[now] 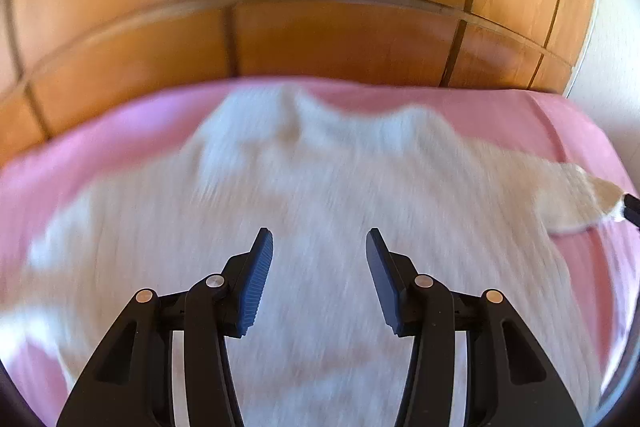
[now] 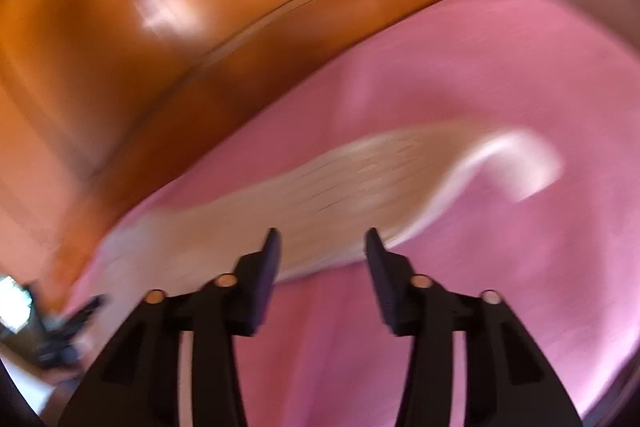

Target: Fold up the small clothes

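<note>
L gripper [image 1: 320,243] points down at an angle over the bed, jaws partly apart w/ nothing between them; pads clear of the cloth. Right under and ahead of it lies the cream garment [image 1: 320,179], spread wide on the pink sheet [image 1: 120,131], neck end toward the far side. One sleeve runs off to the right, where a dark tip [image 1: 632,213] sits at the cuff, prob. the other gripper, too little in view to be sure.

R gripper [image 2: 322,243] also tilts down, rolled a bit so the bed edge slants; jaws partly apart, empty. The garment's sleeve [image 2: 360,183] lies just beyond its fingertips, stretching from near left to far right, cuff end curled on the sheet. Both views are heavily blurred.

Far side: orange-brown wooden panels [image 1: 320,39] rise behind the bed, w/ a pale wall [image 1: 612,27] at the far right.
</note>
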{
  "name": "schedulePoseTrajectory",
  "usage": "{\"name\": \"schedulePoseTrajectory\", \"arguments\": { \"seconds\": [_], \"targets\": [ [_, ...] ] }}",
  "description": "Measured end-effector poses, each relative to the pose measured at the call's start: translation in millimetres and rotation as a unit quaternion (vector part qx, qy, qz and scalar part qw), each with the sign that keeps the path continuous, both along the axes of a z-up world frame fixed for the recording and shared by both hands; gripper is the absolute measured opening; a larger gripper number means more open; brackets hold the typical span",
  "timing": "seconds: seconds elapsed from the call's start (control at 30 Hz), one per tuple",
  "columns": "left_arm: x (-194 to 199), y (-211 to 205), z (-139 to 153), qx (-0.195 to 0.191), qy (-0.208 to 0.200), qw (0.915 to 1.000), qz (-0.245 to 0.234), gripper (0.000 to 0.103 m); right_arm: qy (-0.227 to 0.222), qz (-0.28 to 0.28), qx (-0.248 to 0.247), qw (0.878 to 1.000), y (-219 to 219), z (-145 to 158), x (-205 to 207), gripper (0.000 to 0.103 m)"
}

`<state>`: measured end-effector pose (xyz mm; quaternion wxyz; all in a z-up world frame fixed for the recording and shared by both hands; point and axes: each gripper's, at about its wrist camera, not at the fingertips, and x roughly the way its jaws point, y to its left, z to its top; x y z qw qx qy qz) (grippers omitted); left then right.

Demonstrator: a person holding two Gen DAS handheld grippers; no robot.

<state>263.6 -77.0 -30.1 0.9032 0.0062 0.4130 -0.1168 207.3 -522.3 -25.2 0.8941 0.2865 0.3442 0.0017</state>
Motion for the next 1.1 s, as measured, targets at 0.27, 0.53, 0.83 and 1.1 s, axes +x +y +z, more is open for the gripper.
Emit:
{"name": "schedulePoseTrajectory", "arguments": {
  "seconds": [0.27, 0.53, 0.83, 1.1],
  "targets": [
    [-89, 80, -16, -0.063, 0.04, 0.994, 0.08, 0.048, 0.067, 0.148, 0.025, 0.986, 130, -37, 62, 0.033],
    [-152, 209, -7, -0.111, 0.028, 0.9618, 0.248, 0.048, 0.084, 0.111, -0.162, 0.977, 179, -43, 56, 0.007],
    [-213, 396, -16, -0.218, 0.026, 0.8392, 0.497, 0.062, 0.025, 0.08, -0.146, 0.986, 197, -15, 19, 0.063],
    [-199, 433, -29, -0.281, 0.006, 0.8144, 0.508, 0.062, 0.008, 0.226, -0.119, 0.967, 312, -25, -4, 0.064]
  ]
}}
